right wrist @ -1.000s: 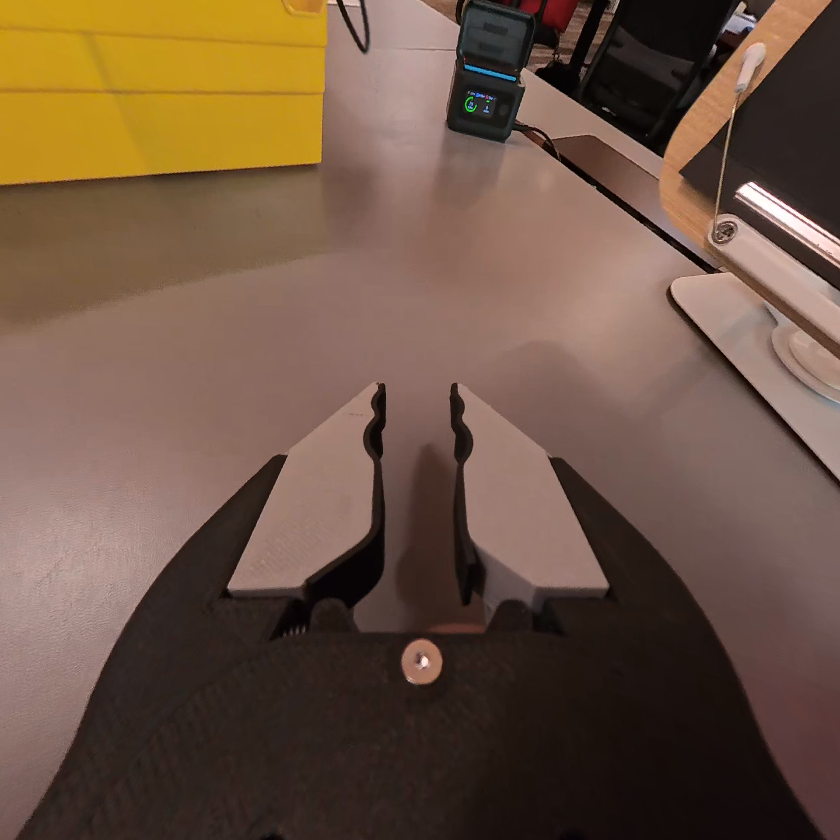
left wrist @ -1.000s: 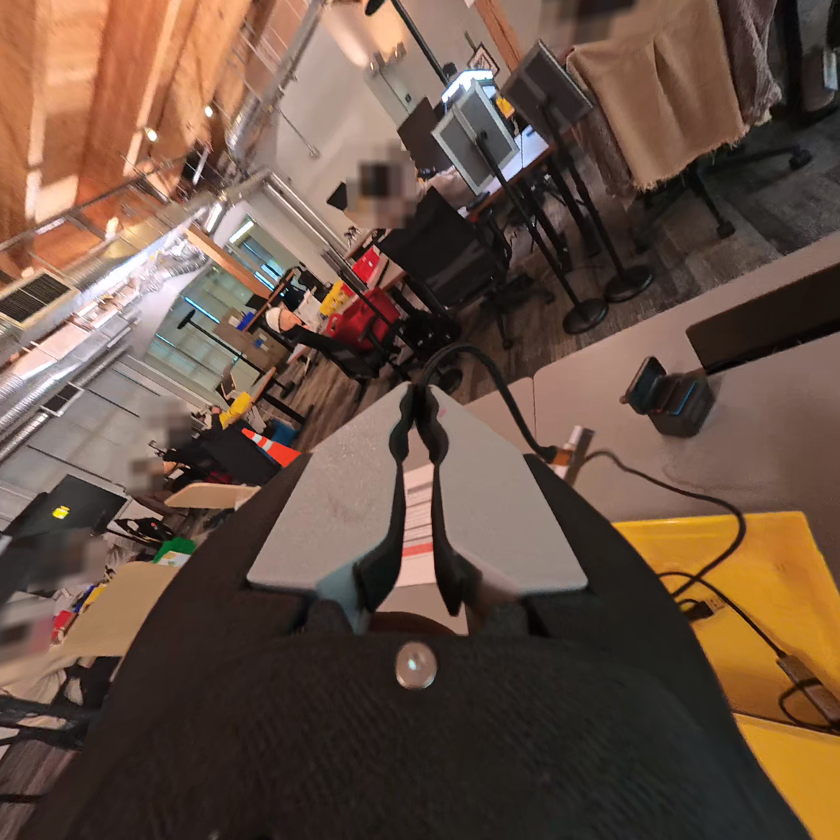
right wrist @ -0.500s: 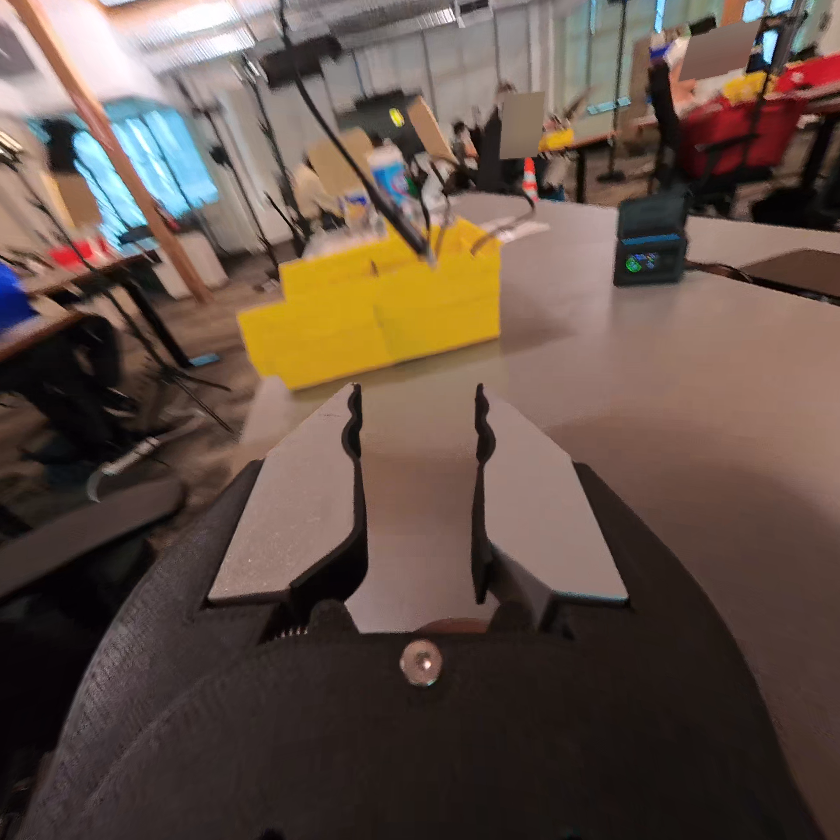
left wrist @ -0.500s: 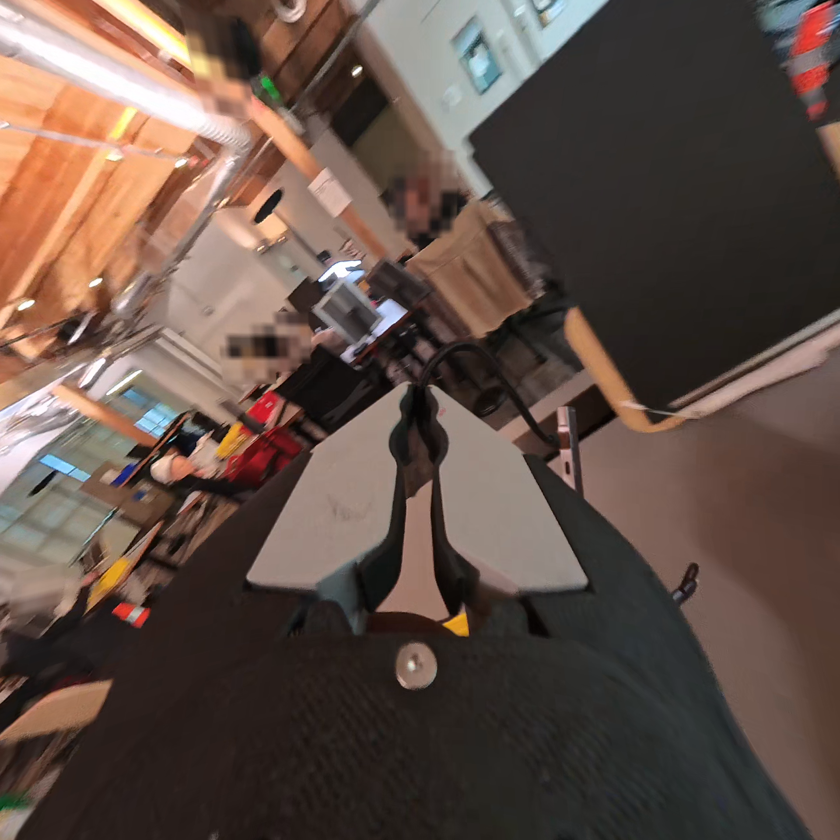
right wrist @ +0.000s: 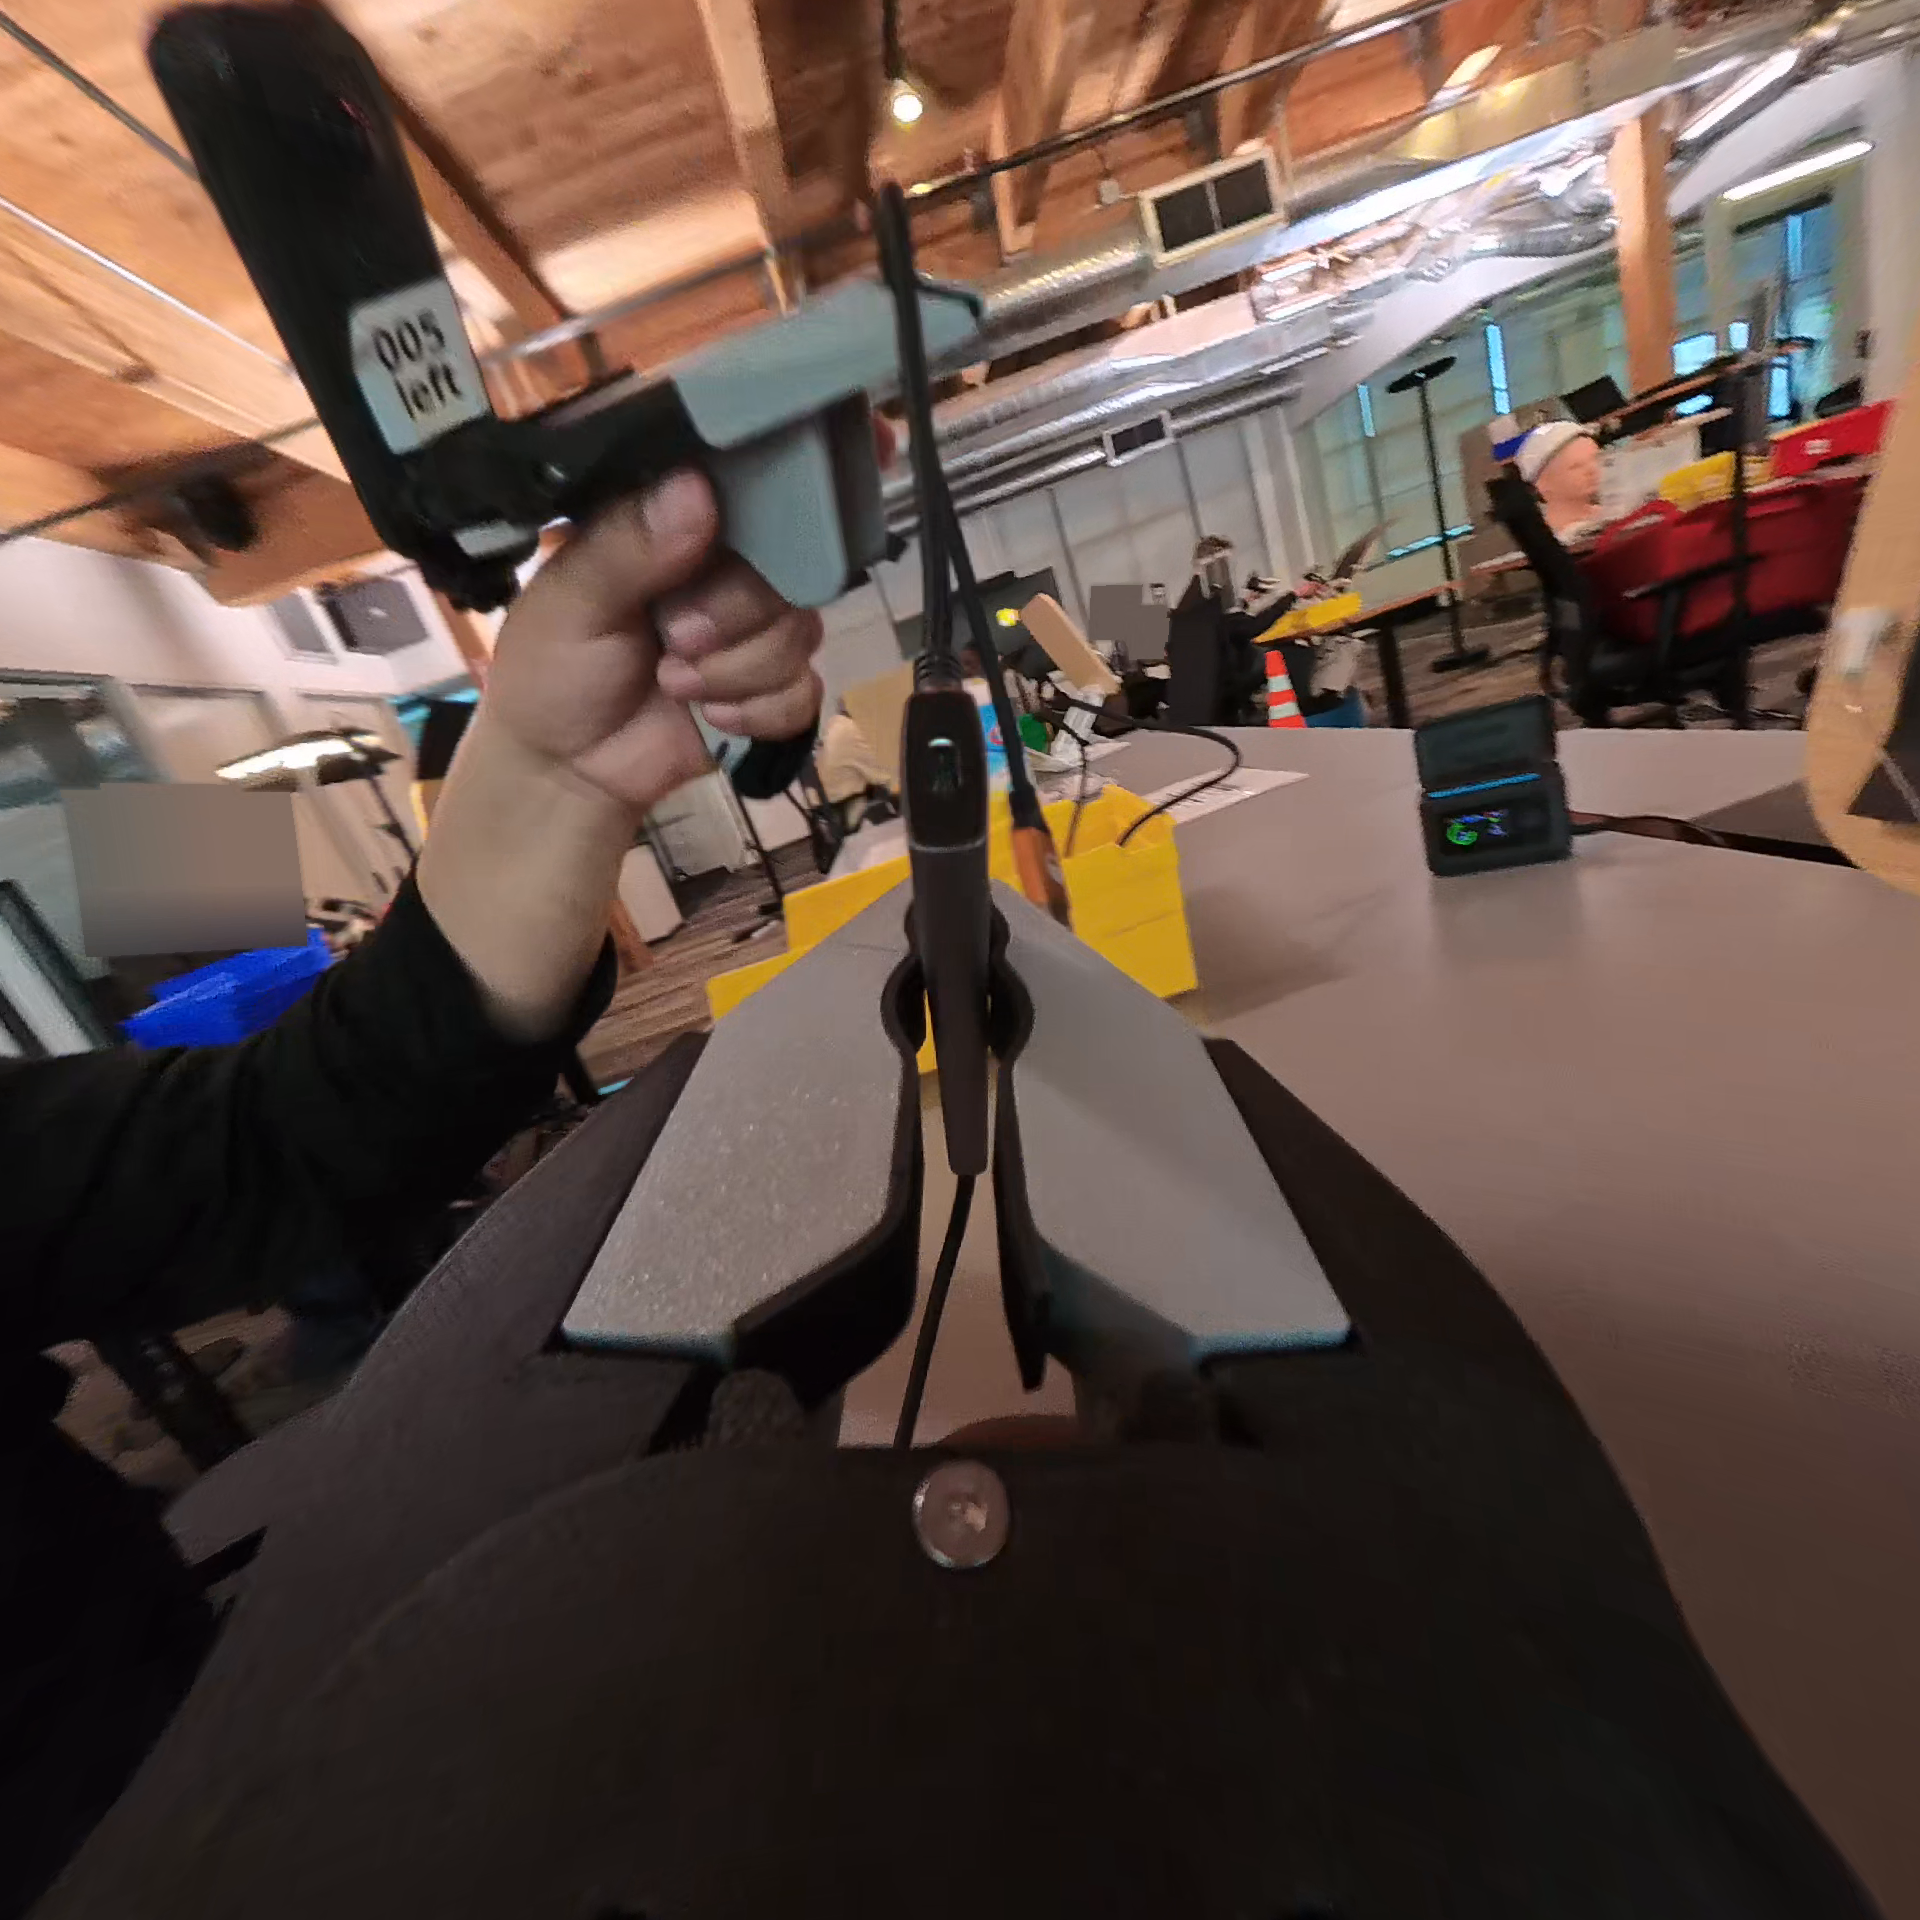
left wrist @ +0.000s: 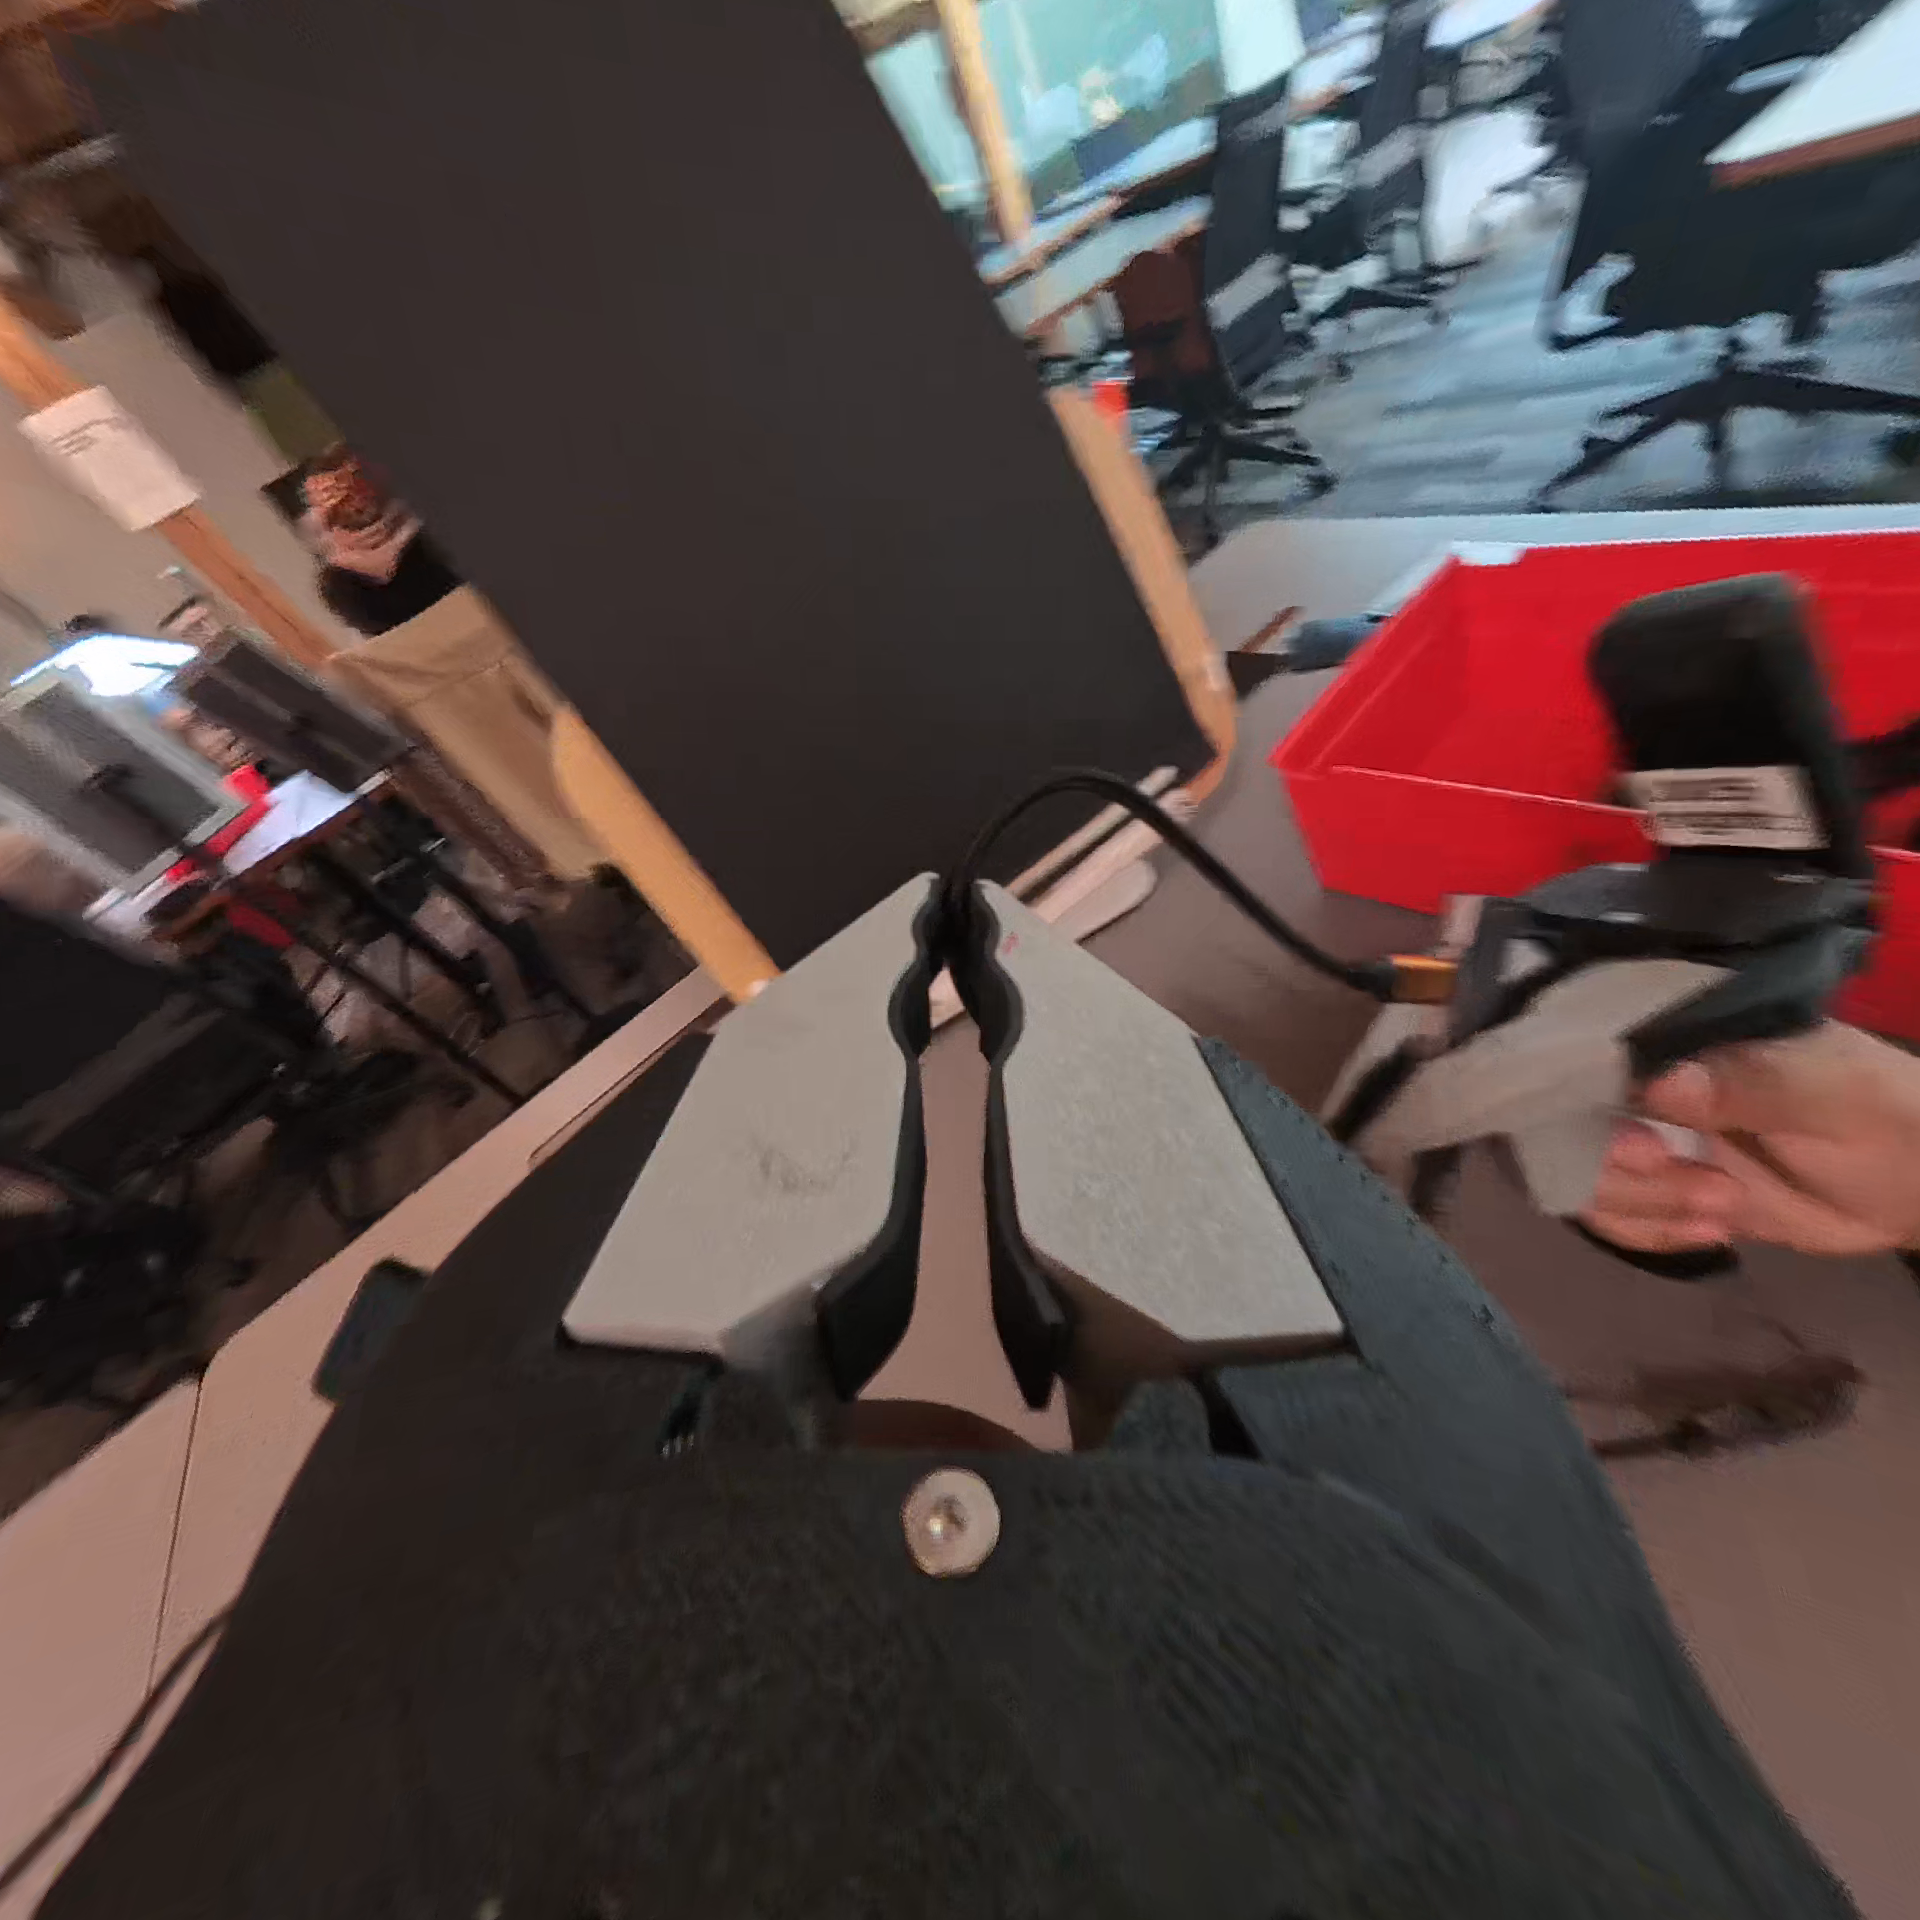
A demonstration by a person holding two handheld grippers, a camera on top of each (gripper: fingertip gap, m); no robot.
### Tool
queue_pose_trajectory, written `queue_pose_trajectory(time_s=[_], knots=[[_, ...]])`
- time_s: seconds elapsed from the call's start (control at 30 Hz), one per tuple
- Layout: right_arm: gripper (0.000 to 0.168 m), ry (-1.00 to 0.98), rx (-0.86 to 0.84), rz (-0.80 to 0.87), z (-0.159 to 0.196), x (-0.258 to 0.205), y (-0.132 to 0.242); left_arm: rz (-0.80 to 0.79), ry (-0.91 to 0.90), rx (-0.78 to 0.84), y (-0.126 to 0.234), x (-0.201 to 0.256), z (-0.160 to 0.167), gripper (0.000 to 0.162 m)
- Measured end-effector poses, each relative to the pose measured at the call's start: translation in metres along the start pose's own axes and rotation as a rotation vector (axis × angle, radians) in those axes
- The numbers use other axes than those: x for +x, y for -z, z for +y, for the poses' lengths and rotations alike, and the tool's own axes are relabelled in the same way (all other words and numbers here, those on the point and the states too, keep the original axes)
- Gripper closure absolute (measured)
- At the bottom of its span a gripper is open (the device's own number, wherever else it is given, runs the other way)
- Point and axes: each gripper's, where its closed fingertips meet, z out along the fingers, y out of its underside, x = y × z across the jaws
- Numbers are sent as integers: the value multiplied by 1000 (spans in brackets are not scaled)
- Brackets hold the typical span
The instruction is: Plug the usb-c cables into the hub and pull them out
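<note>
My left gripper (left wrist: 956, 920) is shut on a black cable (left wrist: 1195, 842) that loops right to an orange-tipped plug (left wrist: 1415, 977), close to my right gripper (left wrist: 1475, 935). In the right wrist view my right gripper (right wrist: 951, 935) is shut on a slim dark hub (right wrist: 943, 790), held upright above the table. A thin cable (right wrist: 935, 1299) leaves its lower end. The left gripper (right wrist: 935, 301), held in a hand, is above the hub. Two black strands (right wrist: 914, 468) hang from it. One reaches the hub's top. The other ends in the orange plug (right wrist: 1029, 852) beside the hub.
A yellow bin (right wrist: 1127, 904) sits on the grey table (right wrist: 1558, 1091) behind the hub, with a small black device with a lit screen (right wrist: 1491, 800) to the right. A red bin (left wrist: 1507, 748) and a large black panel (left wrist: 623, 416) stand beyond the left gripper. My left gripper is the nearer one to the large black panel (left wrist: 623, 416): about 25 cm, against 35 cm.
My right gripper was open and empty over the table and is now shut on the hub. My left gripper, still holding the cable, has swung round close to the right one.
</note>
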Motion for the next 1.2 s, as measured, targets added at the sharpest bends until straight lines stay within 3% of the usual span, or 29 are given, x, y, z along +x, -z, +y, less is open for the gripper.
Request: queue_pose_trajectory(time_s=[0.1,0.17,0.27,0.33,0.57,0.97,1.2], knots=[[166,-1,4,89,-2,18,4,-128,163,-36,-17,-26,57,152],[166,-9,3,156,-2,33,9,-124,247,-76,-26,-20,99,127],[165,-21,8,191,-2,45,13,56,282,-87,-37,24,137,127],[166,-37,25,177,-4,46,14,242,281,-74,-41,62,150,137],[165,-83,-14,42,12,32,-7,587,420,-18,-48,122,161,134],[166,-117,-59,-19,24,22,-15,738,525,5,-31,141,156,159],[166,-125,-69,-5,26,20,-15,770,522,24,-27,148,154,162]])
